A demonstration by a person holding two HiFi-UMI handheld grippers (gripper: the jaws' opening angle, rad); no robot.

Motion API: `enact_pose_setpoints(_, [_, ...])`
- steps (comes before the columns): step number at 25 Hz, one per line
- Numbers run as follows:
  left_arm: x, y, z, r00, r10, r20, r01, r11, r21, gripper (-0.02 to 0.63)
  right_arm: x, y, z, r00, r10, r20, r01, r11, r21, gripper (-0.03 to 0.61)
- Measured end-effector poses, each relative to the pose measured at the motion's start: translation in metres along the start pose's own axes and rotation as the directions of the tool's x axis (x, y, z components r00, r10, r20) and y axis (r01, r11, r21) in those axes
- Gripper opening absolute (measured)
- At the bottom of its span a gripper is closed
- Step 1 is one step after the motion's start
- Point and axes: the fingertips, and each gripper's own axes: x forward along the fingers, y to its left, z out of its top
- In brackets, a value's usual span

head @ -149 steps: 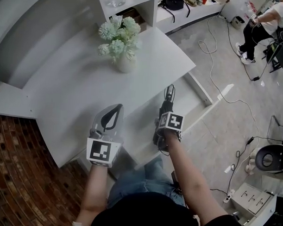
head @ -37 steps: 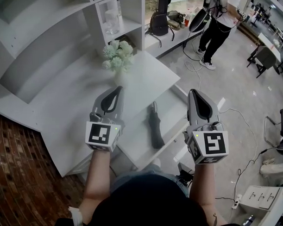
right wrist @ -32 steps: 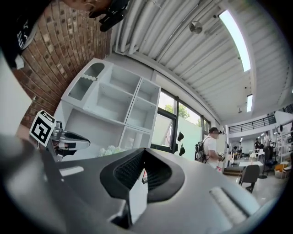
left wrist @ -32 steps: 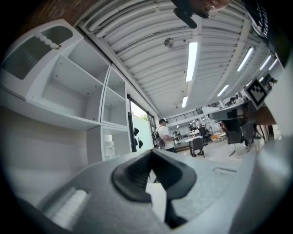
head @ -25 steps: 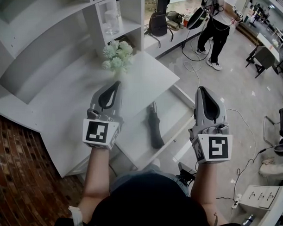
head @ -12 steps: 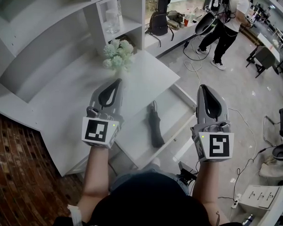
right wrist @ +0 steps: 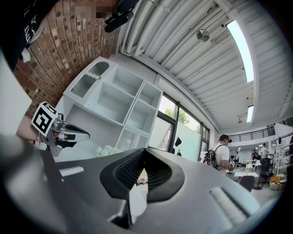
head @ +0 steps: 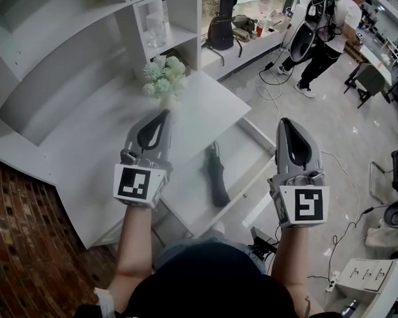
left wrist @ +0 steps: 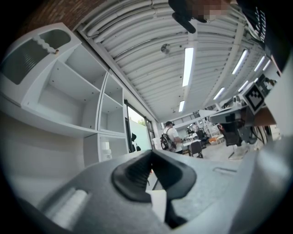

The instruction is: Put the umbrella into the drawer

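Observation:
The black folded umbrella (head: 216,178) lies lengthwise in the open white drawer (head: 250,145), which is pulled out from under the white desk (head: 102,145). Nothing touches it. My left gripper (head: 165,113) hovers over the desk to the umbrella's left, shut and empty. To the umbrella's right, my right gripper (head: 285,121) is held up over the drawer's outer edge, also shut and empty. In the left gripper view the left gripper (left wrist: 151,153) has its jaws closed together, pointing into the room. In the right gripper view the right gripper (right wrist: 144,151) shows the same.
A white vase of pale green flowers (head: 164,75) stands at the desk's back, under white shelving (head: 161,23). A person (head: 327,29) with gear walks on the grey floor at the upper right, where cables (head: 279,93) lie. A brick floor (head: 20,246) is at the lower left.
Six seconds ago my right gripper was down at the umbrella in the drawer; it has since lifted away to the right, leaving the umbrella there. Over the last second neither gripper moved.

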Motion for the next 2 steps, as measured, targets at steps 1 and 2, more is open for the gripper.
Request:
enact_pose_setpoints(1, [0.0004, -0.0007, 0.0004, 1.000, -0.002, 0.000, 0.002, 1.000, 0.000, -0.003, -0.0004, -0.0002, -0.0004, 1.000, 0.001, -0.001, -0.001, 1.000, -0.002, 0.003])
enact_pose_setpoints(2, [0.0007, -0.0014, 0.0008, 1.000, -0.003, 0.001, 0.003, 1.000, 0.001, -0.003, -0.0008, -0.0005, -0.0008, 1.000, 0.003, -0.003, -0.003, 1.000, -0.005, 0.003])
